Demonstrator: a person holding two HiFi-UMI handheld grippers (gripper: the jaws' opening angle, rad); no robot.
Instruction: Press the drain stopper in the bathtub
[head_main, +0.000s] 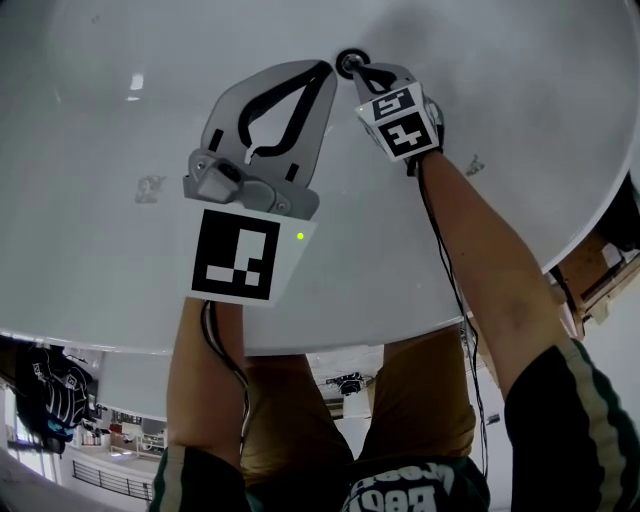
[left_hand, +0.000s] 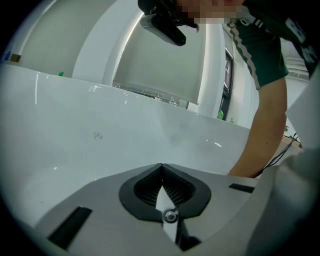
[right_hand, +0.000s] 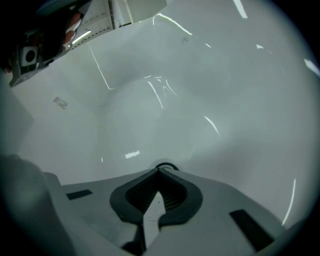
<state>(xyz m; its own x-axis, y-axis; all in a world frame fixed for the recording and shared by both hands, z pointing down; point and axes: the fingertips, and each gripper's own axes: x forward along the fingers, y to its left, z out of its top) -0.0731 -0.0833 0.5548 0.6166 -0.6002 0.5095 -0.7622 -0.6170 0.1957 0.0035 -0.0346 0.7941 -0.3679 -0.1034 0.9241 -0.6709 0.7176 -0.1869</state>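
**Q:** Which surface fills the field?
**A:** The white, glossy inner wall of the bathtub (head_main: 110, 180), seen steeply from above. Its rim curves across the lower head view, and the person's tan trousers (head_main: 420, 400) show below it.

**Q:** Where is the drain stopper?
**A:** The drain stopper (head_main: 350, 62) is a small dark ring on the tub floor, at top centre of the head view. In the right gripper view its arc shows just beyond the jaw tips.

**Q:** How does the right gripper stand?
**A:** The right gripper (head_main: 360, 70) points steeply down with its jaws pressed together and nothing between them. The tips lie at the stopper's edge. Whether they touch it cannot be told. A black cable (head_main: 445, 260) runs along the forearm.

**Q:** And the left gripper?
**A:** The left gripper (head_main: 327, 66) is held just beside the right one, to its left and above the tub wall. Its jaws likewise meet at the tips and hold nothing. A green light (head_main: 300, 237) glows on its marker plate.
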